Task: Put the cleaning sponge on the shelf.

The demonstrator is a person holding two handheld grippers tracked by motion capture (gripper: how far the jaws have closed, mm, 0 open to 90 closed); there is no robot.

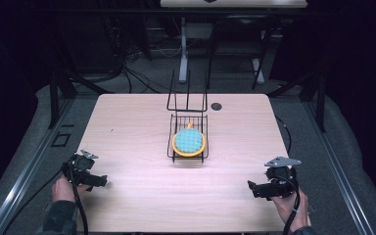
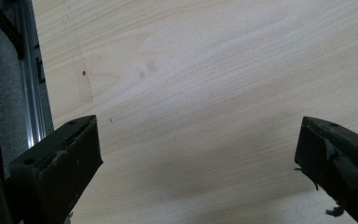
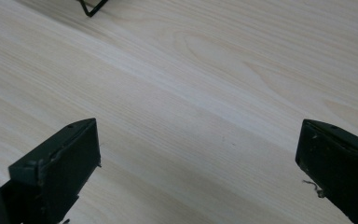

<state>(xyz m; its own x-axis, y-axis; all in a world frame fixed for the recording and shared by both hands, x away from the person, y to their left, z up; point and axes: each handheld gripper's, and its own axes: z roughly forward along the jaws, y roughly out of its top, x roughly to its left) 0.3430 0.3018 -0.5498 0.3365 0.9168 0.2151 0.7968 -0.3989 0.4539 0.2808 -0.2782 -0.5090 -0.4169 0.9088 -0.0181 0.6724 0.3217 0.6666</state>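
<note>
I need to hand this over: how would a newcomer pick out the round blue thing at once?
Start at the wooden table and find the black wire rack at its middle, beyond both grippers. The blue disc lies flat inside it. It is the one coloured thing there: a bumpy light-blue round with an orange rim and a small orange tab at its far edge.

- A pale wooden table [image 1: 127, 127] stood over grey floor.
- A black wire rack [image 1: 188, 139] sat on it at the middle, toward the far edge.
- A small dark round spot [image 1: 216, 106] lay just beside the rack's far right corner.
</note>
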